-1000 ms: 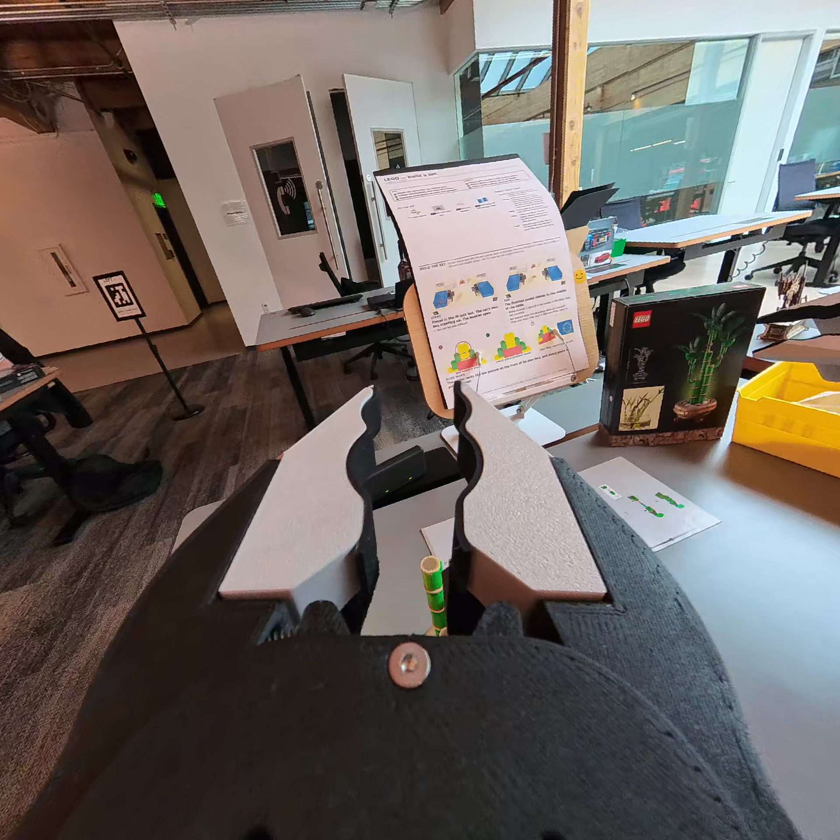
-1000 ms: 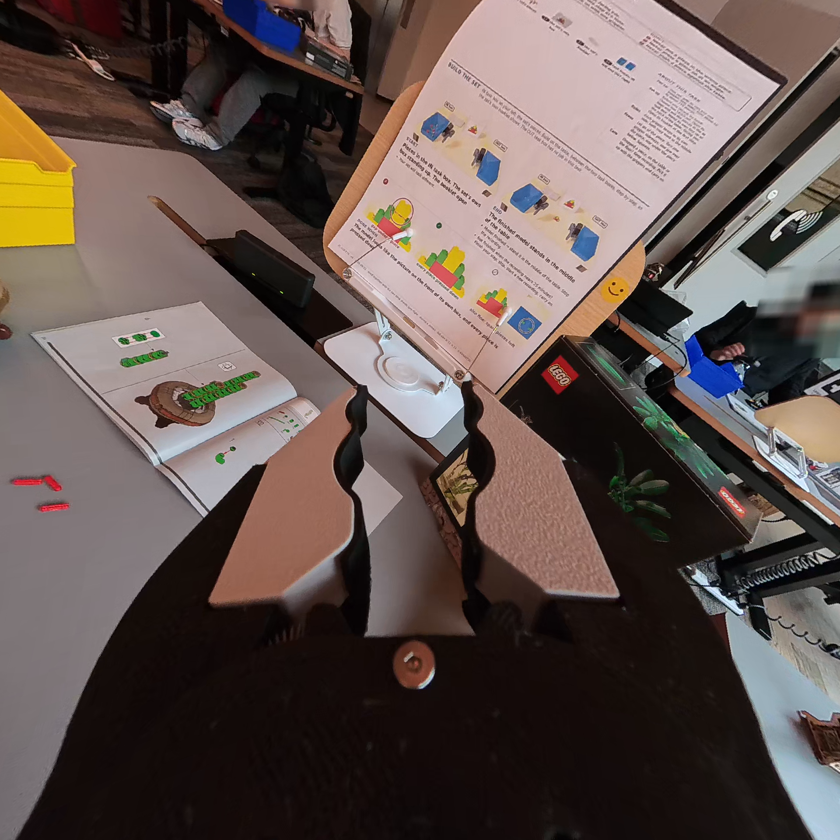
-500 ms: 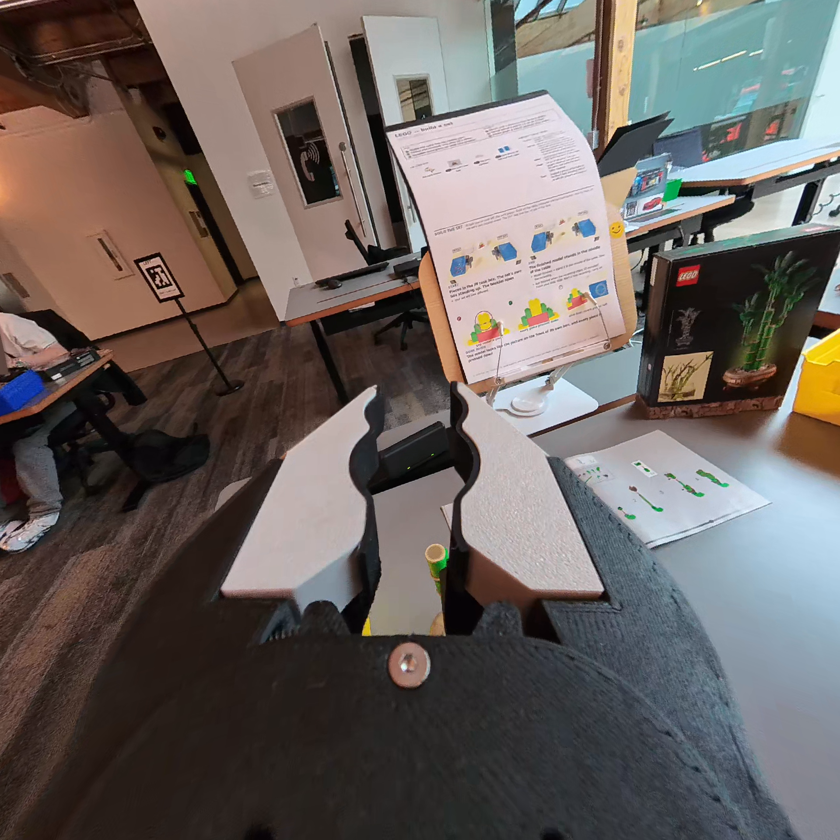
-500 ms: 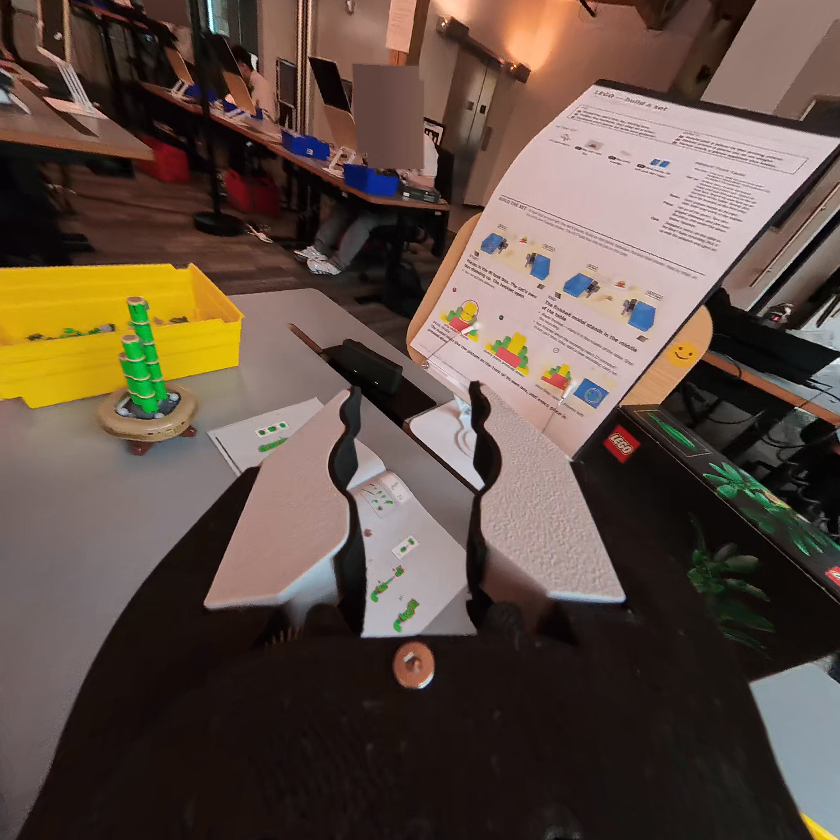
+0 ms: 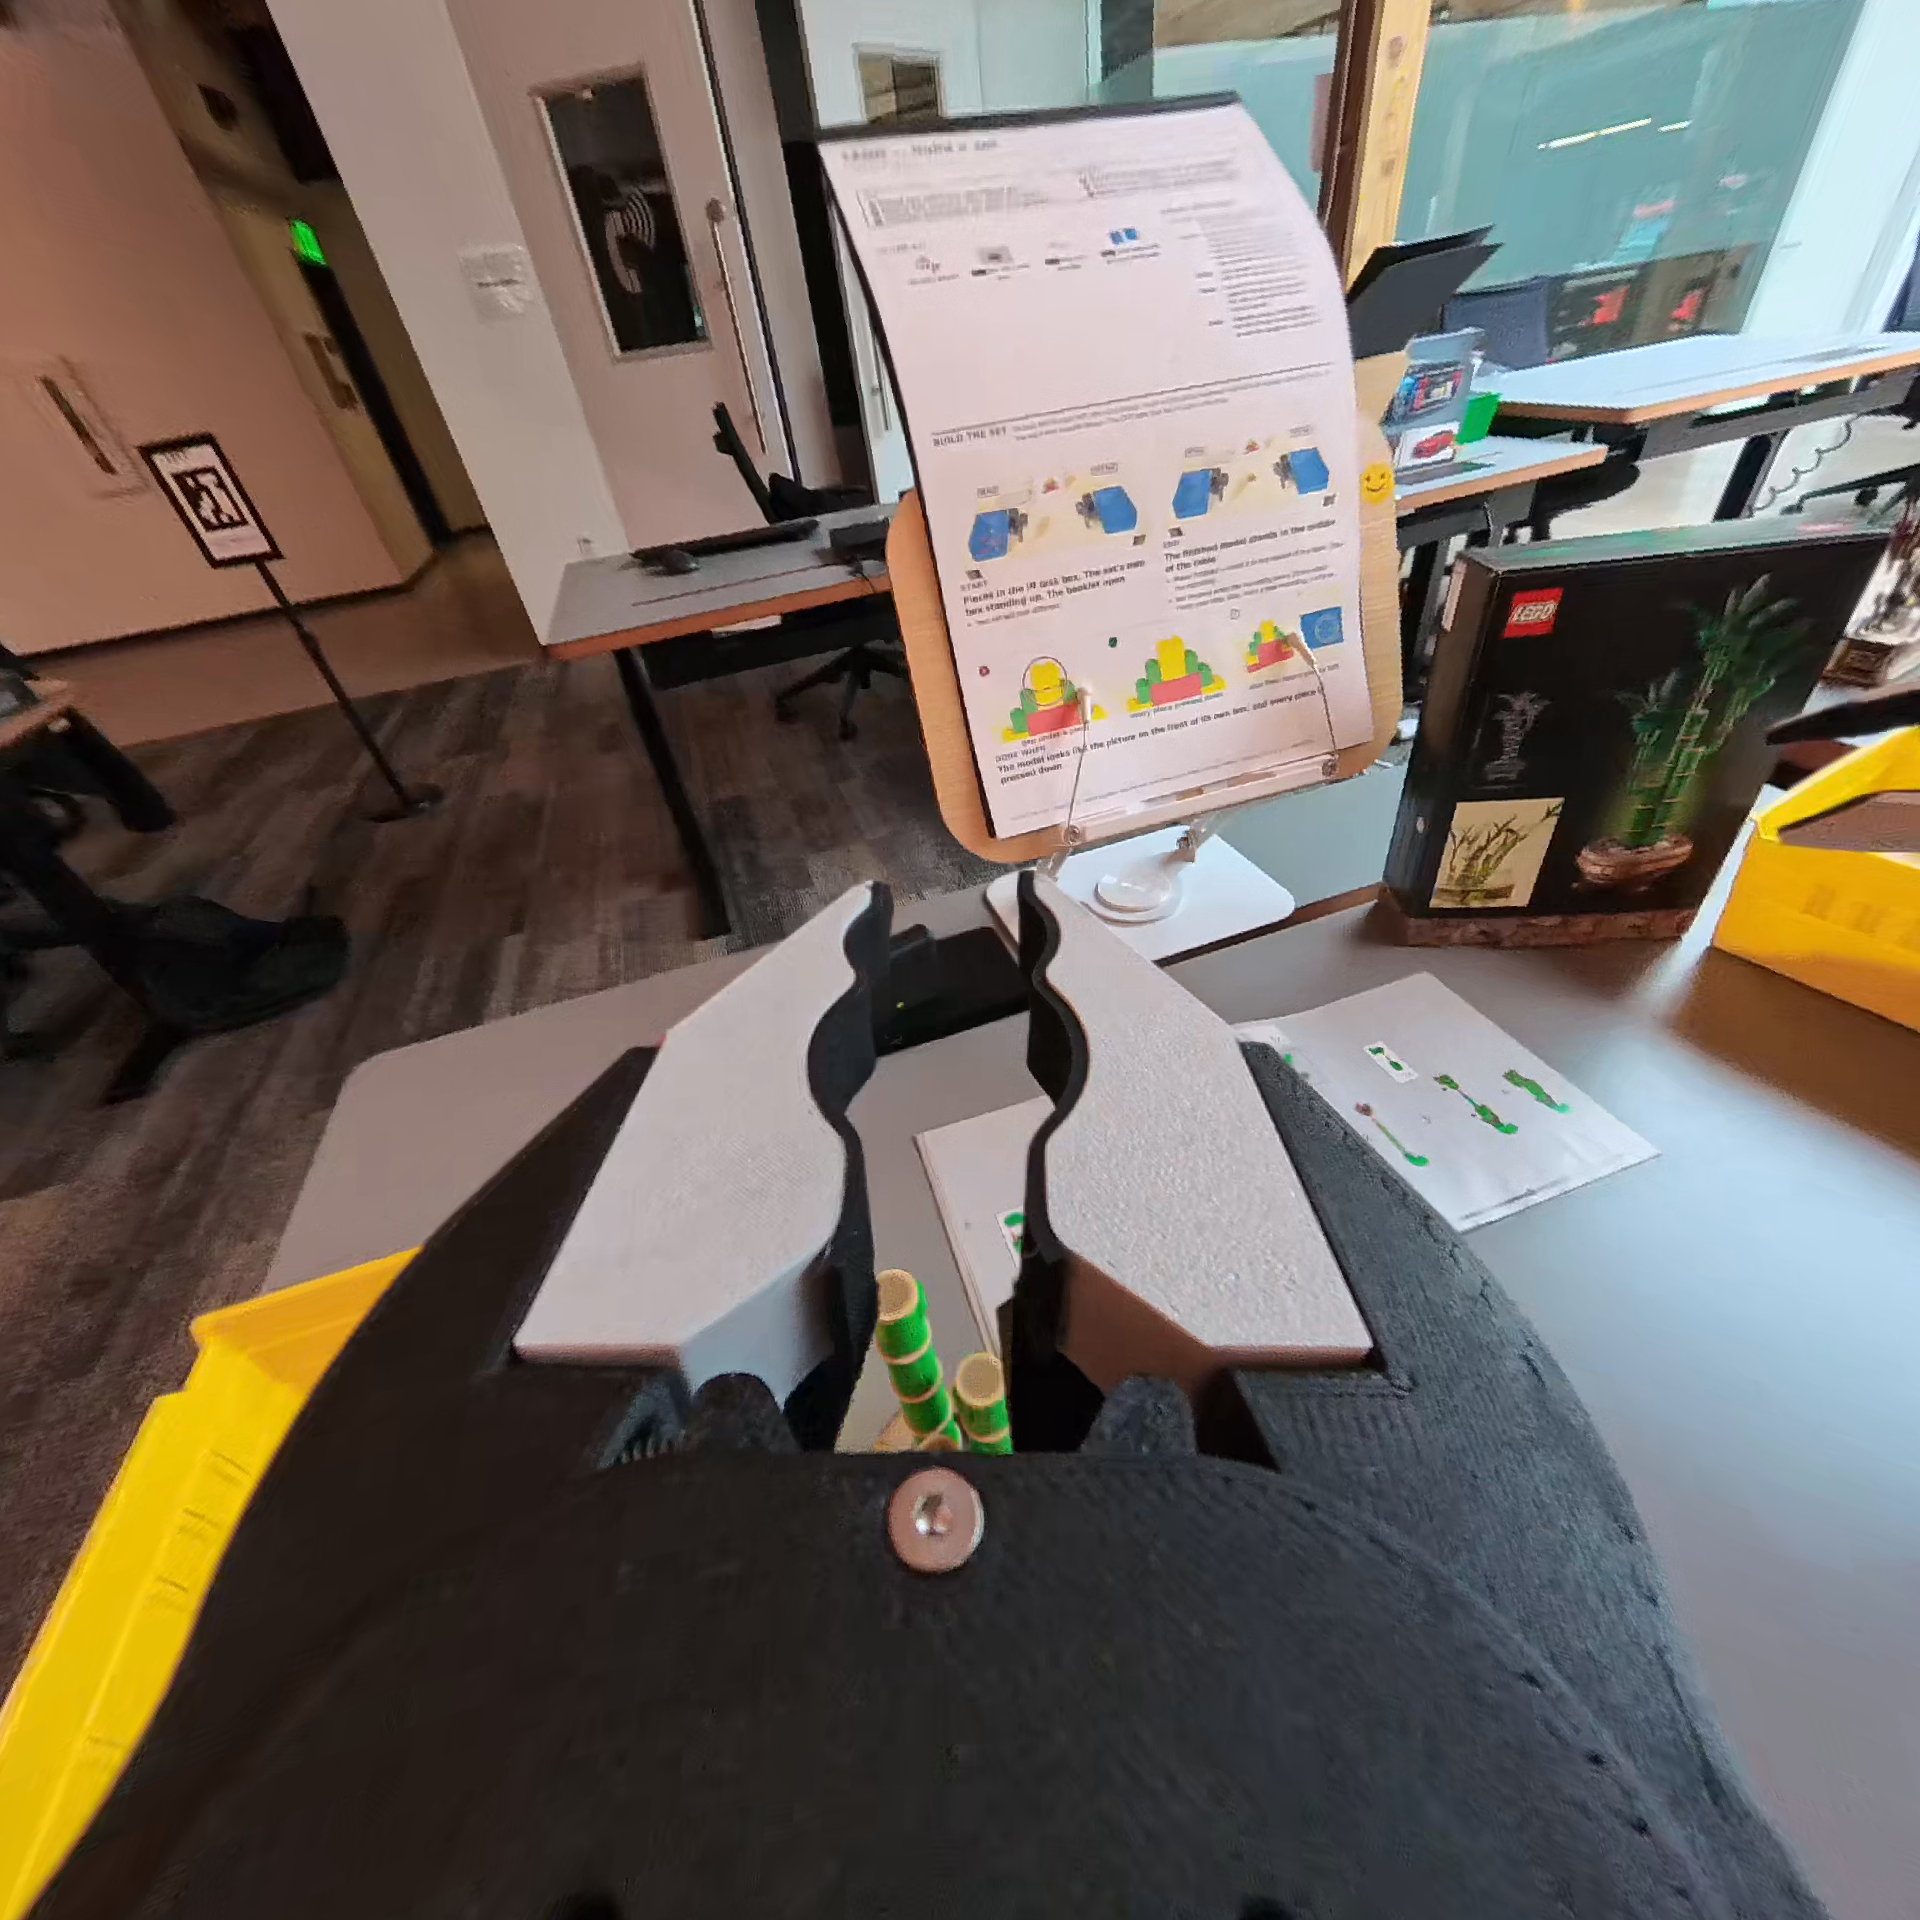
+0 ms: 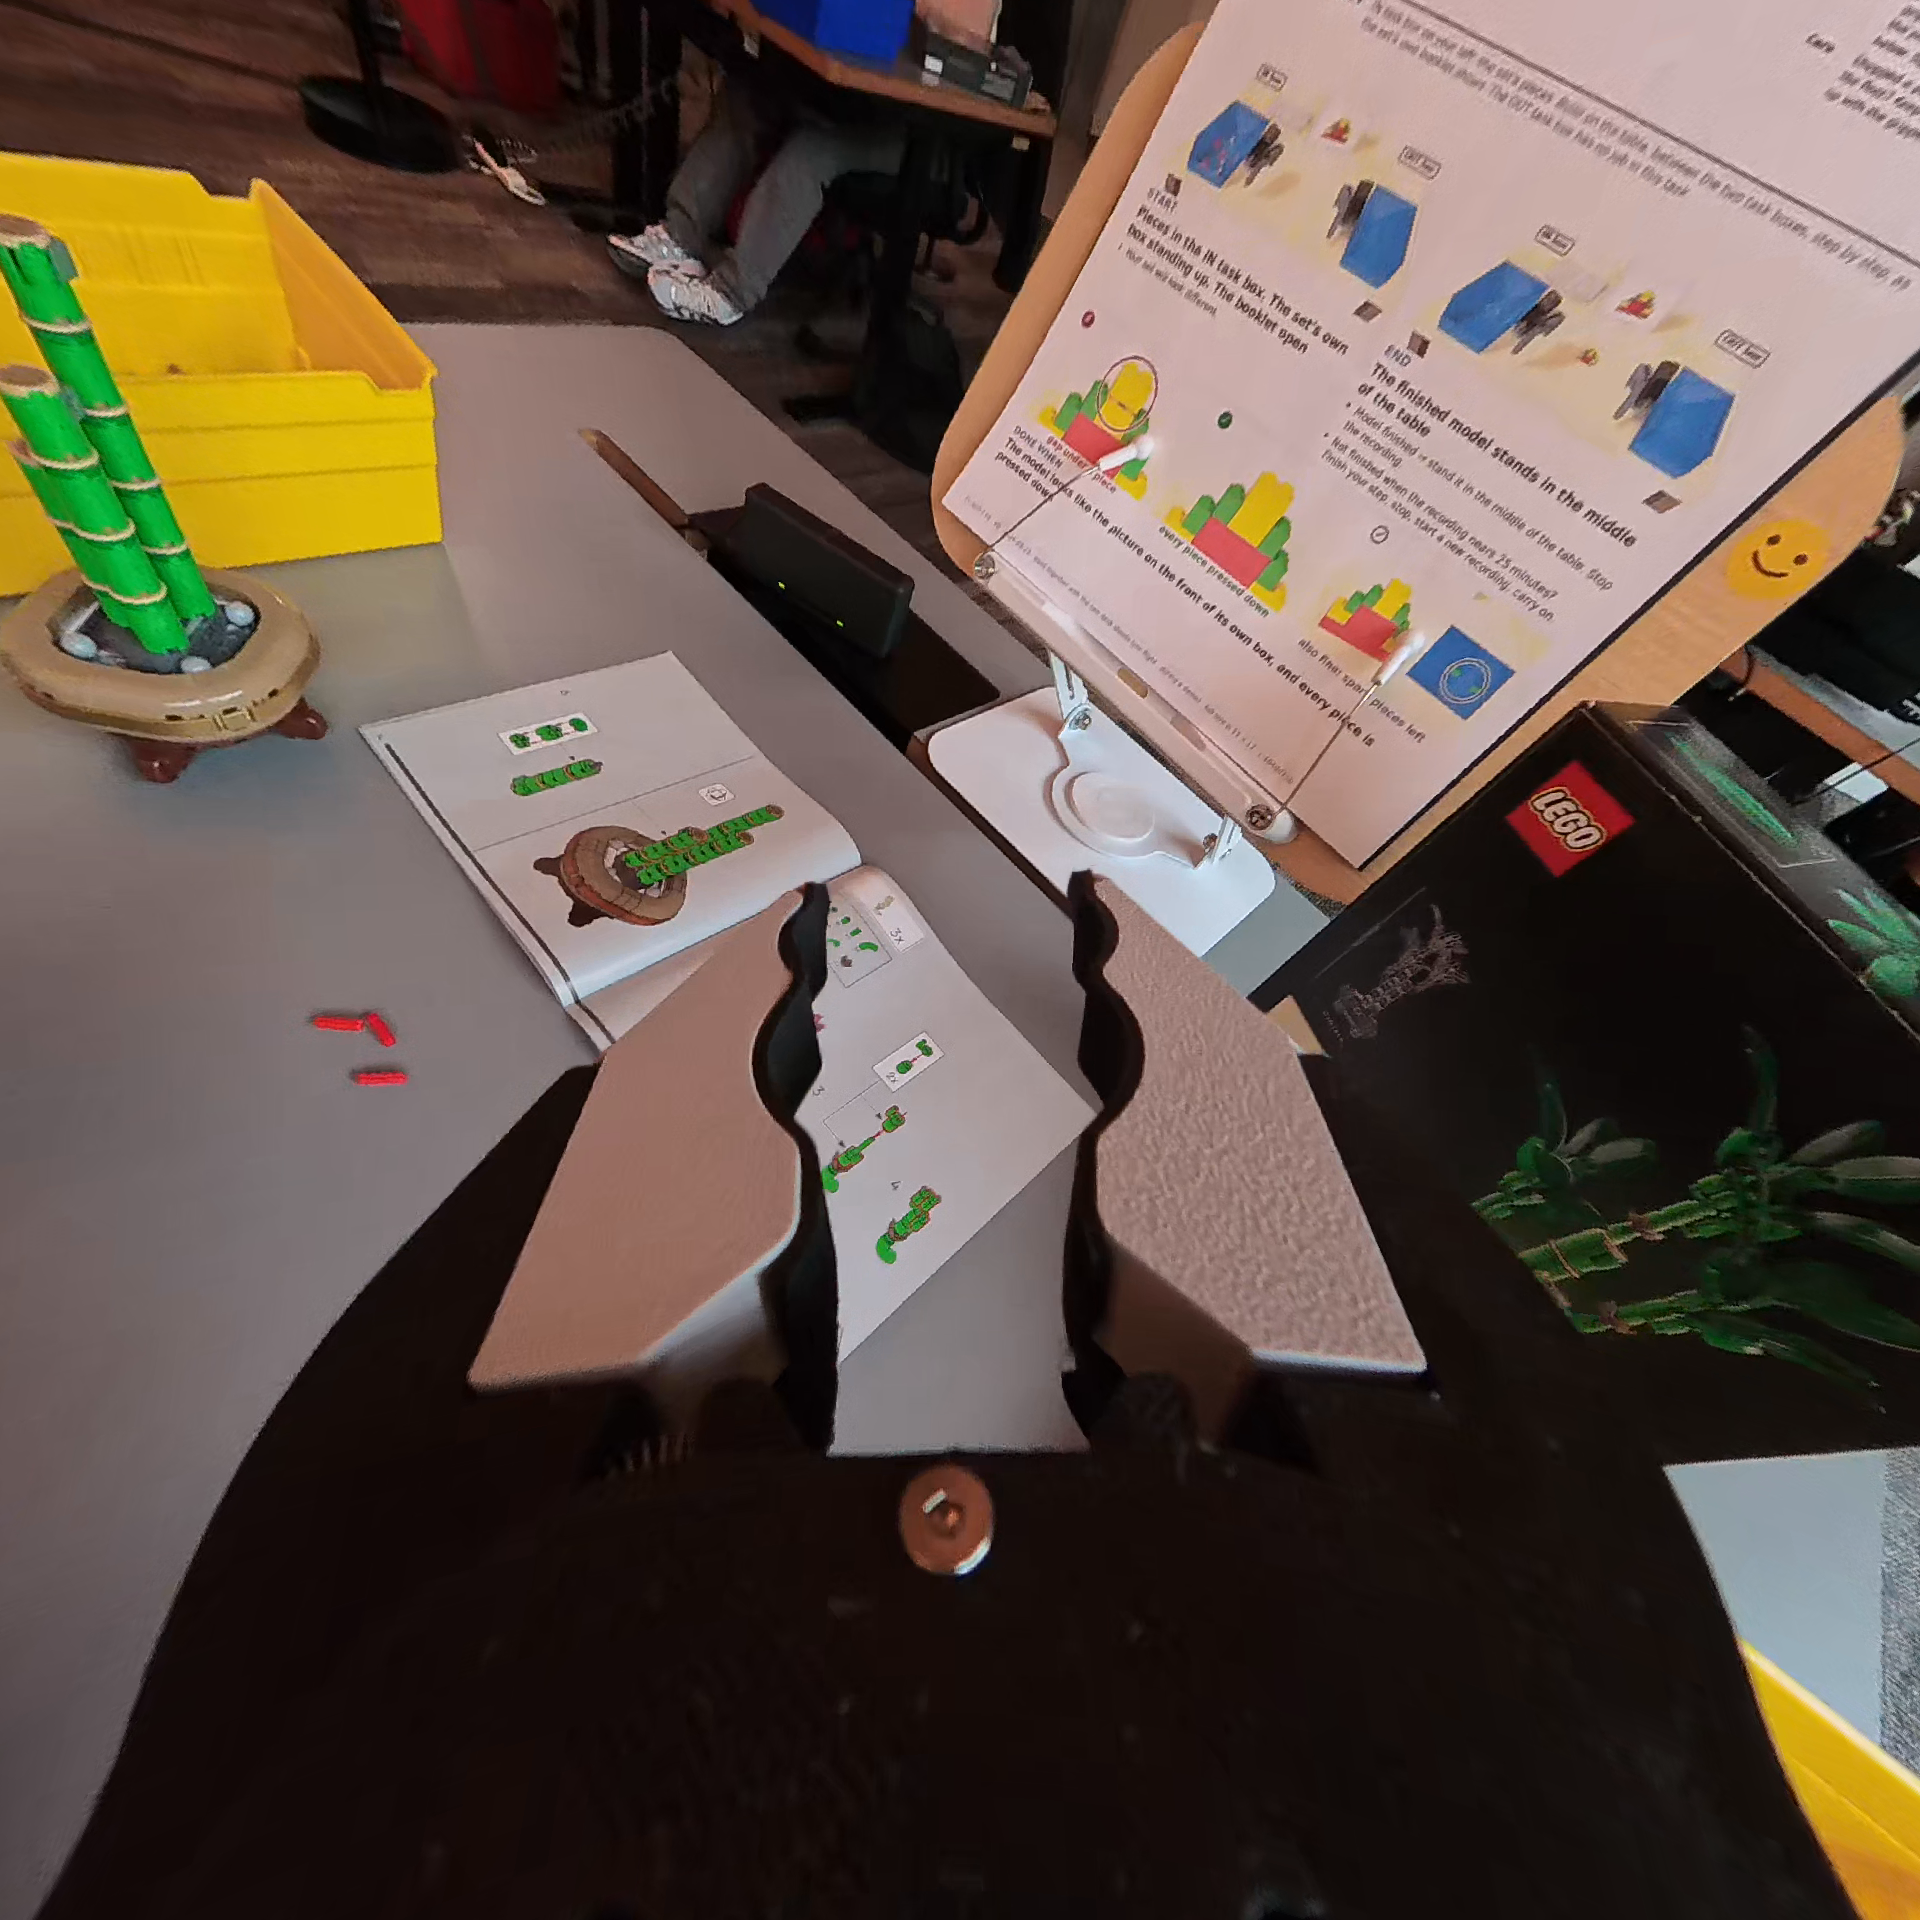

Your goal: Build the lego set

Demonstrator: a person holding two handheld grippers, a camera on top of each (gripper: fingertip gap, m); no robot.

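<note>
Both cameras swung since last frame, open empty right gripper (image 6: 940, 1091) now over booklet (image 6: 727, 914), open left gripper (image 5: 940, 1101) above bamboo model (image 6: 135, 582) left on table, mid-build, next needs red pins (image 6: 358, 1044) picked.

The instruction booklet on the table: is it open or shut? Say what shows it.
Open. In the right wrist view the booklet lies flat on the grey table, two printed pages spread either side of a centre fold.
</note>
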